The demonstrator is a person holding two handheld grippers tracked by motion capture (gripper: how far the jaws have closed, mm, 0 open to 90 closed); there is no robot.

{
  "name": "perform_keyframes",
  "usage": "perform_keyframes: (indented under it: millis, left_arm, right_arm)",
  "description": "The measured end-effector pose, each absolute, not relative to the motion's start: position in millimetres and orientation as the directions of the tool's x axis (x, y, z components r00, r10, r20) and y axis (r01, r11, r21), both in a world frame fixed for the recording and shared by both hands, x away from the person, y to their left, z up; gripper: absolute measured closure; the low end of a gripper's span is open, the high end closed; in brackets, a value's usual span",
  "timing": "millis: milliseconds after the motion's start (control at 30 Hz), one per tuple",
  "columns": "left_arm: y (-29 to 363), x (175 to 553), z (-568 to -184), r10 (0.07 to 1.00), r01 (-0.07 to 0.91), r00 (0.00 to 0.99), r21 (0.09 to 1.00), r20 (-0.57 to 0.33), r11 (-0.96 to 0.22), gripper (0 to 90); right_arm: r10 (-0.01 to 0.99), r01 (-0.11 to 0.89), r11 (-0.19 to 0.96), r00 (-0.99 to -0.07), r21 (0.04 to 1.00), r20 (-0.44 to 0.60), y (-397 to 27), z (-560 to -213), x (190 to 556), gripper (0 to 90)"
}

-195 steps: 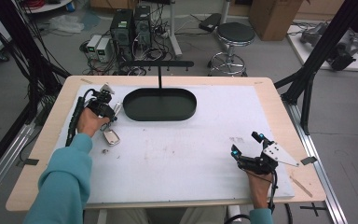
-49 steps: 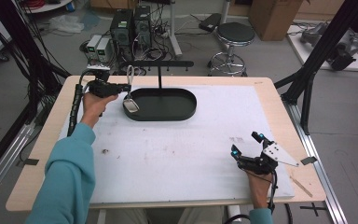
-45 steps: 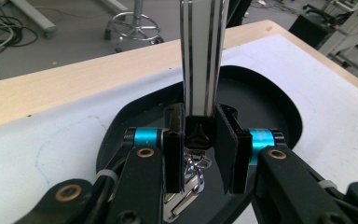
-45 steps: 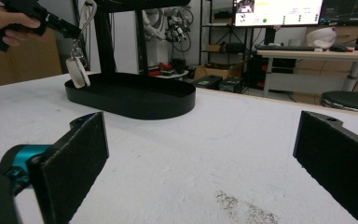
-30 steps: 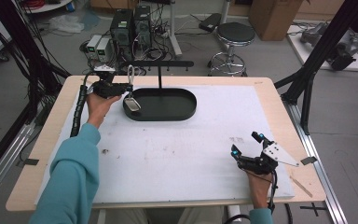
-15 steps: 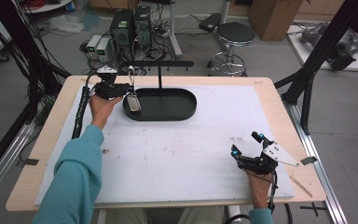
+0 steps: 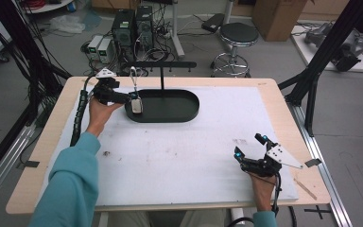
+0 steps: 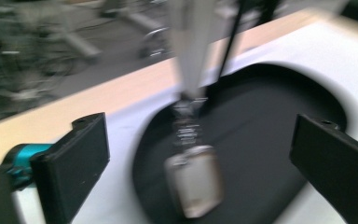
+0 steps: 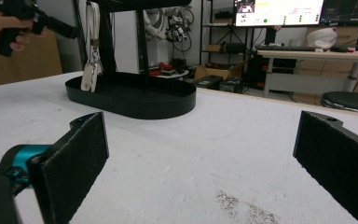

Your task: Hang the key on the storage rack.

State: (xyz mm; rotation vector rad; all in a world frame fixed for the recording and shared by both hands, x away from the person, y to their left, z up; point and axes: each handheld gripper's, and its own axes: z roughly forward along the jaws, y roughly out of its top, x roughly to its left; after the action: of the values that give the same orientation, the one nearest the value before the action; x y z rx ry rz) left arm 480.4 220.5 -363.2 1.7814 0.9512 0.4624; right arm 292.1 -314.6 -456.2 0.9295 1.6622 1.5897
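right gripper (image 7: 249, 147): down near the table's front edge at about 4 o'clock, sitting on the white mat. jaws spread wide with nothing between them, and its own view shows just bare mat in the gap.

right hand (image 7: 261, 184): behind the gripper at the front edge, wrapped round the handle.

white mat (image 7: 179, 151): covers most of the wooden table (image 7: 38, 156), a few dark smudges on it.

left arm: teal sleeve (image 7: 68, 189) reaching up from 7 o'clock toward 11.

left gripper (image 7: 131, 97): far-left part of the table, roughly 11 o'clock, pointing right at the tray's left end. its view shows the jaws wide apart, gripping nothing; that view is pretty blurry though.

key fob (image 7: 136, 105): small silvery-white tag on a pale strap, dangling over the left end of the tray, right in front of the left gripper's tips. hangs free between the jaws in the left gripper view (image 8: 193, 182); can't tell if it touches the tray floor.

black tray (image 7: 175, 113): oval, at 12 o'clock on the far side of the mat, well apart from the right gripper.

stand (image 7: 162, 71): black post rising from the tray's back with a crossbar on top; the fob's strap hangs from its left side.

background: stool (image 7: 237, 40) and computer boxes (image 7: 132, 23) on the floor past the table.
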Motion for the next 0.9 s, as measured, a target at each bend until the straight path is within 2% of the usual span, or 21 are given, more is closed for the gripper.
perform_keyframes:
  millis: [267,400,500,767,900]
  left_arm:
    - [239,439,-356,0.757,0.273,0.648,0.953,-0.081,-0.132,1.7]
    - [248,410,-362,0.722,0.190,0.691,0.972,-0.033,-0.137,1.7]
    - [256,388,-372,0.707,0.146,0.707,0.985,-0.036,-0.096,1.7]
    - [278,336,-405,0.694,0.073,0.719,0.997,-0.049,-0.005,1.7]
    - [284,323,-417,0.689,0.068,0.722,0.998,-0.060,0.016,1.7]
  right_arm:
    - [0.844,0.056,0.016,-0.536,0.998,0.017,-315,-456,292,2.6]
    - [0.843,0.059,0.014,-0.537,0.998,0.020,-315,-456,292,2.6]
    - [0.844,0.057,0.014,-0.537,0.998,0.019,-315,-456,292,2.6]
    - [0.845,0.053,0.019,-0.535,0.998,0.013,-314,-456,292,2.6]
    - [0.845,0.055,0.015,-0.534,0.998,0.017,-314,-456,292,2.6]
